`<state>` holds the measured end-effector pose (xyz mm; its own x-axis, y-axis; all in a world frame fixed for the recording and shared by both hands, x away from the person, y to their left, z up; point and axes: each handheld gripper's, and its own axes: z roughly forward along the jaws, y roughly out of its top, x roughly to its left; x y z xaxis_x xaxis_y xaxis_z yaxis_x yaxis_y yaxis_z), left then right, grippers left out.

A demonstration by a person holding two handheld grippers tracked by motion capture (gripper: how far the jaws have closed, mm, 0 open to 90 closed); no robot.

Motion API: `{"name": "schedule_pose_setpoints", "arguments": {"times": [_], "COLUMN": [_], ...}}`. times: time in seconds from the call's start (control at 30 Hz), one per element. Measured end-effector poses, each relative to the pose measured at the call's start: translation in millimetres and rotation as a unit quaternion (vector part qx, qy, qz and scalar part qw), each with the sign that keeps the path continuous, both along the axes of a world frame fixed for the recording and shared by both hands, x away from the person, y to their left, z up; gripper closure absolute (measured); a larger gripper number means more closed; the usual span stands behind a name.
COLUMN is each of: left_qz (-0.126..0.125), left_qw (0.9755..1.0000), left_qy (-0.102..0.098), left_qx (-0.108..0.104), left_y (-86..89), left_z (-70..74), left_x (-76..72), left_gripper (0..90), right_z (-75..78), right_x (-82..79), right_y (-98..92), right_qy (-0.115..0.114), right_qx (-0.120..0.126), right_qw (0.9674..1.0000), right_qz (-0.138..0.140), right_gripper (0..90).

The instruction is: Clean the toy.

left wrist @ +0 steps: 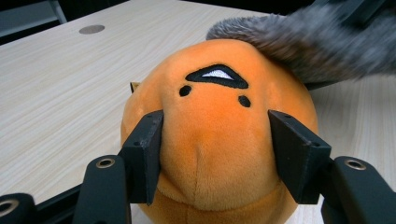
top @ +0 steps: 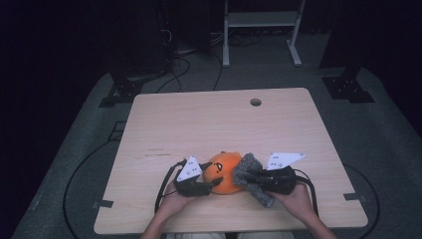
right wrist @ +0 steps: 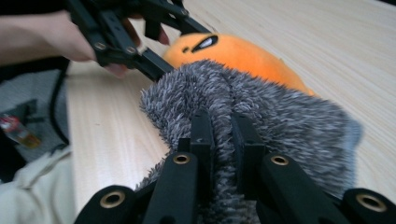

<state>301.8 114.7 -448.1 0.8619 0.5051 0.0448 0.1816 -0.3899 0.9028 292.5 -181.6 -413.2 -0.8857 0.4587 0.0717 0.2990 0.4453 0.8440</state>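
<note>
A round orange plush toy point(top: 225, 174) with a stitched black face lies near the table's front edge. My left gripper point(top: 211, 182) comes at it from the left. In the left gripper view its two black pads point(left wrist: 148, 149) press into the toy's point(left wrist: 215, 88) sides. My right gripper point(top: 250, 176) is shut on a grey fuzzy sock point(top: 246, 164) and holds it against the toy's right side. Seen along the right gripper point(right wrist: 223, 127), the narrow jaws pinch the grey sock point(right wrist: 285, 109), with the orange toy point(right wrist: 238, 53) behind it. The sock point(left wrist: 322, 42) drapes over the toy's top.
The light wooden table point(top: 199, 119) has a round cable hole point(top: 256, 102) at the back. Dark floor with cables and a white frame point(top: 261, 20) lie beyond it. The person's hand point(right wrist: 42, 37) with the left gripper shows in the right gripper view.
</note>
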Motion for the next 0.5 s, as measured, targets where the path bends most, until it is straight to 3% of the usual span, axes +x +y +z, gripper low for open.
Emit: {"name": "schedule_pose_setpoints", "arguments": {"times": [0.03, 0.1, 0.17, 0.33, 0.37, 0.5], "left_qz": [0.0, -0.003, -0.004, -0.007, -0.006, 0.0], "left_qw": [1.0, 1.0, 1.0, 1.0, 0.9999, 0.9999], "left_qy": [0.0, 0.003, 0.006, 0.003, 0.006, 0.008], "left_qx": [0.0, 0.001, -0.003, -0.004, -0.007, -0.012], "left_y": [0.0, 1.7, 2.0, 0.6, 1.7, 3.3], "left_z": [0.0, -1.4, -1.6, -1.8, -2.1, -3.0], "left_x": [0.0, 0.1, 0.6, 0.7, 1.6, 2.7], "left_gripper": [39.7, 39.8, 39.8, 39.8, 39.8, 39.3], "right_z": [0.0, -10.3, -15.0, -23.9, -25.4, -19.9], "right_x": [0.0, 1.9, 1.2, 3.7, 5.6, 3.6], "right_y": [0.0, 8.4, 7.1, -10.0, -20.3, -26.7], "right_qy": [0.0, 0.002, 0.004, 0.014, 0.024, 0.012], "right_qx": [0.0, -0.023, -0.025, -0.038, -0.046, -0.045], "right_qw": [1.0, 0.9997, 0.9997, 0.9986, 0.9973, 0.9965], "right_qz": [0.0, 0.0, -0.007, -0.035, -0.053, -0.069], "right_gripper": [80.4, 80.6, 80.6, 80.7, 80.7, 80.8]}}
